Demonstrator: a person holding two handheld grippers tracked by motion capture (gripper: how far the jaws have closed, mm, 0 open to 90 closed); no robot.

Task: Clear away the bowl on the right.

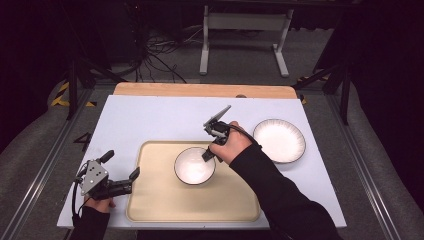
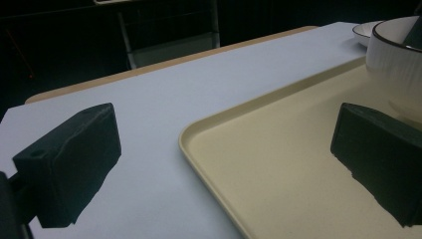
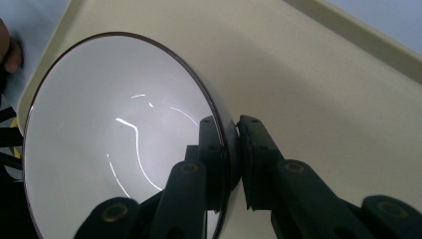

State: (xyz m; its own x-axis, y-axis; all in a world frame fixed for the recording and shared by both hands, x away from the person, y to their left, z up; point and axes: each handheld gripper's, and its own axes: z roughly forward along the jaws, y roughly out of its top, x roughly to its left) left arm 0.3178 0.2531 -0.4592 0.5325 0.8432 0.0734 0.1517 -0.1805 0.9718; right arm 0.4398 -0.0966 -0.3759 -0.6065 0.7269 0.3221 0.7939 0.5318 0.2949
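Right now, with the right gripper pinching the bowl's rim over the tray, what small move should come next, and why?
Probably ease the bowl straight down and let go. The right gripper has its jaws shut on the rim, one inside and one outside, and the bowl sits within the tray, apparently tilted. The left gripper is open at the tray's left edge, holding nothing, so it need not move.

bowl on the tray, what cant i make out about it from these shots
- High view: the bowl's right rim, where the right gripper pinches it, is covered by the hand.
- Left gripper view: the bowl is cut off by the right edge, and a black jaw hides its foot on the tray.
- Right gripper view: its underside faces away, so whether it rests on the tray is unclear.
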